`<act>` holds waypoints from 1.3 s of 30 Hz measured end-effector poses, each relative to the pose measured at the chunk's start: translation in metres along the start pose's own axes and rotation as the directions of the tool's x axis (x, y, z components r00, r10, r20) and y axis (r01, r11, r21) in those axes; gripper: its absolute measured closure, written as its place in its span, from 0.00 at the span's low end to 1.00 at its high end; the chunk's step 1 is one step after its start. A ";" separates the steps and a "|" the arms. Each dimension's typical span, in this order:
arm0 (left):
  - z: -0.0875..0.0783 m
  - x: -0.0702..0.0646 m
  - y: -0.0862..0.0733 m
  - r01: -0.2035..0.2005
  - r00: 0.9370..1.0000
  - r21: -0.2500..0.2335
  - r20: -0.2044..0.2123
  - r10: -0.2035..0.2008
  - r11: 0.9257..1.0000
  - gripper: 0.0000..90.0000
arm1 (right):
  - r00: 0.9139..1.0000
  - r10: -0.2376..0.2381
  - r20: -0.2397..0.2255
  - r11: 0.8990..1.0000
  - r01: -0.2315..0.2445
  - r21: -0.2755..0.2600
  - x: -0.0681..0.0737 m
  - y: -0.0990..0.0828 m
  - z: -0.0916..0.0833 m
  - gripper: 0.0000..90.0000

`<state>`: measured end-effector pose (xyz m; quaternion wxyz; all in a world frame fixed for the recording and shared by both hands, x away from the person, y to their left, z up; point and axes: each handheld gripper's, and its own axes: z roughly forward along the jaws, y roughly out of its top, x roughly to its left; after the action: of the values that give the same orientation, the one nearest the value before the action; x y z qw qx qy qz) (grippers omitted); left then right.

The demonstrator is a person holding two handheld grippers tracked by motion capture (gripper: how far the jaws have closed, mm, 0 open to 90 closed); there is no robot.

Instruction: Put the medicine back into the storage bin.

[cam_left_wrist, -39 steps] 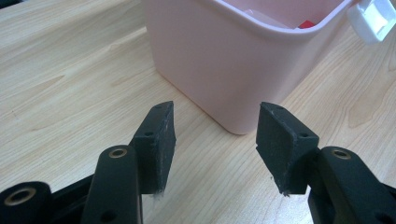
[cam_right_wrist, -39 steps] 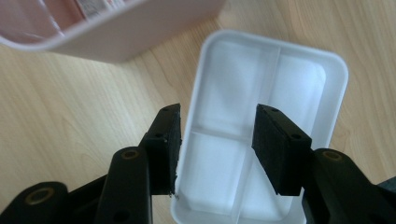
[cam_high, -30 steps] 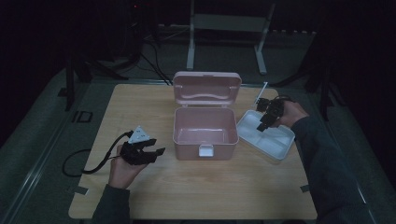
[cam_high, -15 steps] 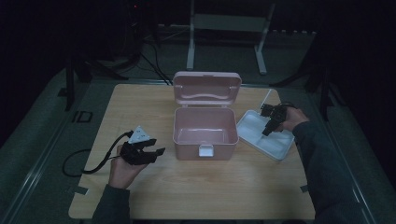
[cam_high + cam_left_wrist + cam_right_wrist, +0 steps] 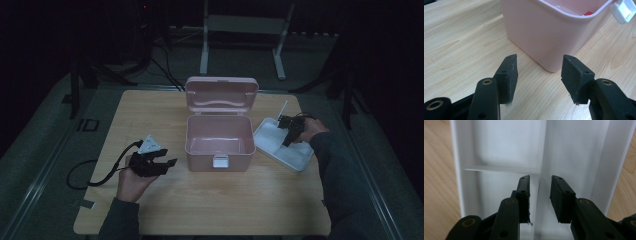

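A pink box (image 5: 200,159) stands open at the table's middle, its lid (image 5: 221,95) upright behind it. To its right lies a white divided tray (image 5: 280,152). My right gripper (image 5: 289,131) hangs low over the tray. In the right gripper view its jaws (image 5: 540,178) straddle the raised divider of the tray (image 5: 506,145) with gaps on both sides; they have just been closing. My left gripper (image 5: 167,161) rests open on the table left of the box. In the left gripper view its jaws (image 5: 539,65) face the near corner of the box (image 5: 536,32), holding nothing.
The box's white latch (image 5: 220,161) hangs at its front, also seen from the left gripper (image 5: 624,11). Something small and red (image 5: 587,13) peeks over the box rim. A black cable (image 5: 82,180) loops off the left gripper. Bare wooden tabletop (image 5: 225,205) stretches along the front.
My right gripper has come down toward the tray and its jaws have narrowed. The left gripper has stayed where it was.
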<state>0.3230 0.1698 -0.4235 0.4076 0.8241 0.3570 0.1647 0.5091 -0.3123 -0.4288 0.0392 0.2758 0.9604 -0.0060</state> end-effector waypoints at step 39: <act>0.002 -0.001 0.000 0.000 1.000 0.005 0.001 0.000 1.000 0.52 | 0.994 -0.098 -0.053 0.995 0.099 0.009 0.007 -0.014 0.015 0.99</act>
<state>0.3230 0.1680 -0.4251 0.4057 0.8253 0.3571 0.1634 0.4969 -0.3209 -0.4443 0.0119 0.2284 0.9735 -0.0063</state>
